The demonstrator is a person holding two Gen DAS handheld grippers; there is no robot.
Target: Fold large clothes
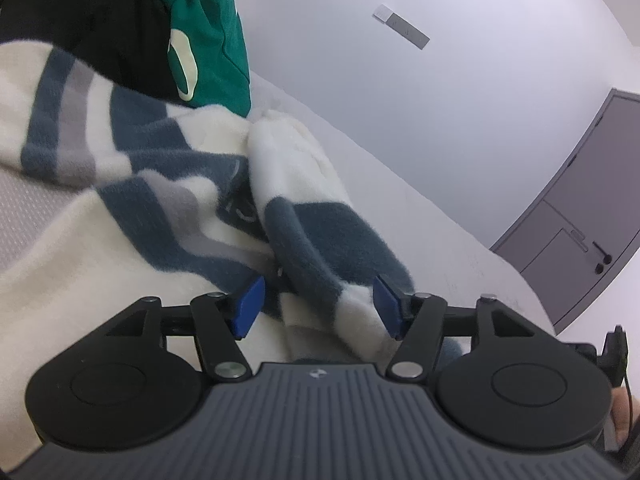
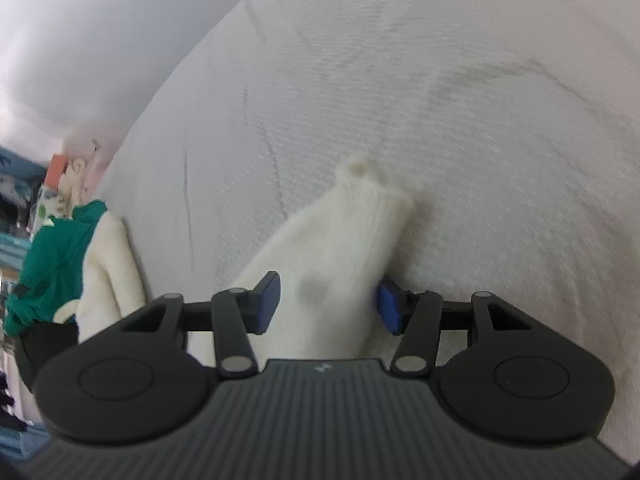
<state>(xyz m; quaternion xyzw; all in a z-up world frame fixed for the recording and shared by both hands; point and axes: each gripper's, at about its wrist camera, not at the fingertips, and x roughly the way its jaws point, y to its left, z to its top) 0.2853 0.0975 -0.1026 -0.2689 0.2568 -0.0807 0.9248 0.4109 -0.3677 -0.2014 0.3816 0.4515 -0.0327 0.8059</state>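
Both grippers have their jaws apart: the left gripper (image 1: pixel 318 306) straddles a bunched fold of the one striped sweater (image 1: pixel 168 184) lying on the bed (image 1: pixel 420 184), the right gripper (image 2: pixel 326 306) straddles its cream sleeve (image 2: pixel 352 232), pads not pressing. I'd lay that sleeve flat and smooth before regripping. Count: one sweater, one green garment (image 1: pixel 208 36), two grippers

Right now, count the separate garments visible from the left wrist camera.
3. The striped fleece sweater spreads across the mattress in front of the left gripper; a green garment and a black one are piled behind it. More may be hidden.
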